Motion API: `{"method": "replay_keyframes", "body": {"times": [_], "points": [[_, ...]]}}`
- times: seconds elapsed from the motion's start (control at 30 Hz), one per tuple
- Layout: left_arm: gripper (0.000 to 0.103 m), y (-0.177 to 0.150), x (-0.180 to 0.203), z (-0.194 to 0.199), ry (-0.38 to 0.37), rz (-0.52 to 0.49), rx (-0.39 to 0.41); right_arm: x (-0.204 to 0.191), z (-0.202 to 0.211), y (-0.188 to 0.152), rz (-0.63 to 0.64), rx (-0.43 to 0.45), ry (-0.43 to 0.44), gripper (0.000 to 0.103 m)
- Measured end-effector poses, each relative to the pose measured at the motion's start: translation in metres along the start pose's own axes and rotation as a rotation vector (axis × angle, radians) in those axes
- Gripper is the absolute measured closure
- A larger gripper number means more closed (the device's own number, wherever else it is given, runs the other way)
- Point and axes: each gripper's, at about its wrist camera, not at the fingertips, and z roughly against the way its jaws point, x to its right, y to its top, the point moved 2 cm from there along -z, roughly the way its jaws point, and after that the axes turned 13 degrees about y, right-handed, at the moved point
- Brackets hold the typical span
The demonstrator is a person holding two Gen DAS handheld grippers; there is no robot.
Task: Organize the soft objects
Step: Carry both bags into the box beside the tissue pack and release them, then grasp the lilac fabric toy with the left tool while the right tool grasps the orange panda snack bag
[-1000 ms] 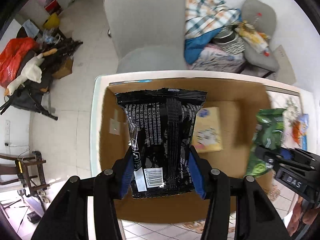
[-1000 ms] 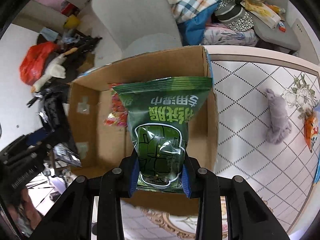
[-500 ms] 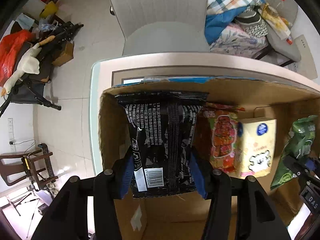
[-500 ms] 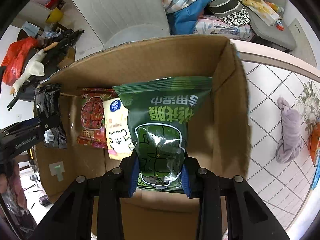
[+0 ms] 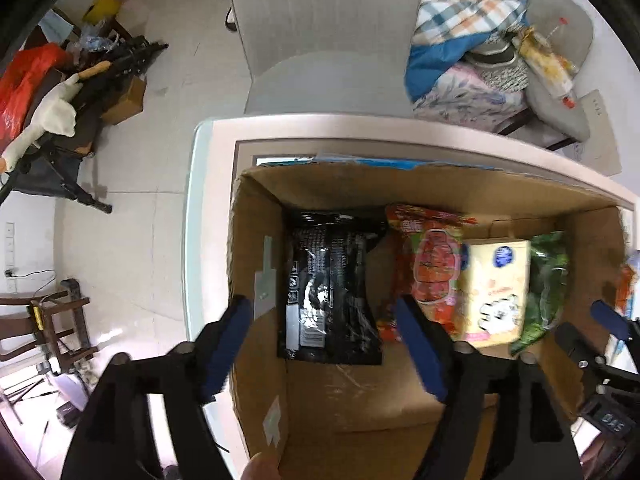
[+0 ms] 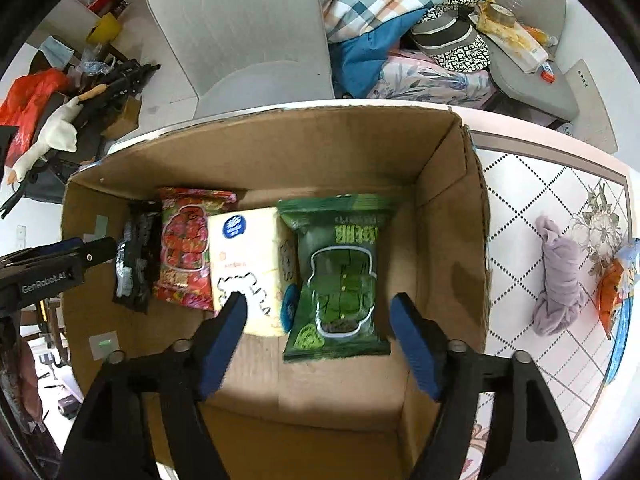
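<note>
Left wrist view: cardboard box stood on white table; left gripper opening over black packet lying inside, unheld. Right wrist view: right gripper opening above released green packet; grey chair behind.

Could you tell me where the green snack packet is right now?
In the right wrist view, the green snack packet lies inside the cardboard box, right of the yellow tissue pack.

My left gripper and right gripper both pointed straight down, jaws opening wide, nothing pressed between my pads.
</note>
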Motion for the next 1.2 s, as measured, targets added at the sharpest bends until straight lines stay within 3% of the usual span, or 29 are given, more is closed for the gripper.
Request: {"method": "replay_keyframes", "body": {"times": [0.03, 0.07, 0.23, 0.5, 0.7, 1.2], "points": [[0.016, -0.004, -0.002, 0.004, -0.014, 0.007, 0.005, -0.002, 0.002, -0.003, 0.004, 0.002, 0.000, 0.020], [0.006, -0.009, -0.004, 0.009, -0.016, 0.015, 0.013, -0.004, 0.005, -0.006, 0.008, 0.001, 0.000, 0.019], [0.001, -0.039, -0.011, 0.030, -0.027, 0.036, 0.068, -0.014, 0.019, -0.029, 0.045, 0.014, 0.001, 0.000], [0.001, -0.092, -0.011, 0.074, -0.043, 0.073, 0.171, -0.028, 0.051, -0.073, 0.079, 0.072, -0.008, 0.000], [0.001, -0.128, -0.009, 0.100, -0.012, 0.099, 0.235, -0.035, 0.076, -0.110, 0.113, 0.114, -0.028, 0.000], [0.001, -0.201, 0.005, 0.155, 0.005, 0.122, 0.318, -0.037, 0.156, -0.185, 0.165, 0.239, -0.023, 0.000]]}}
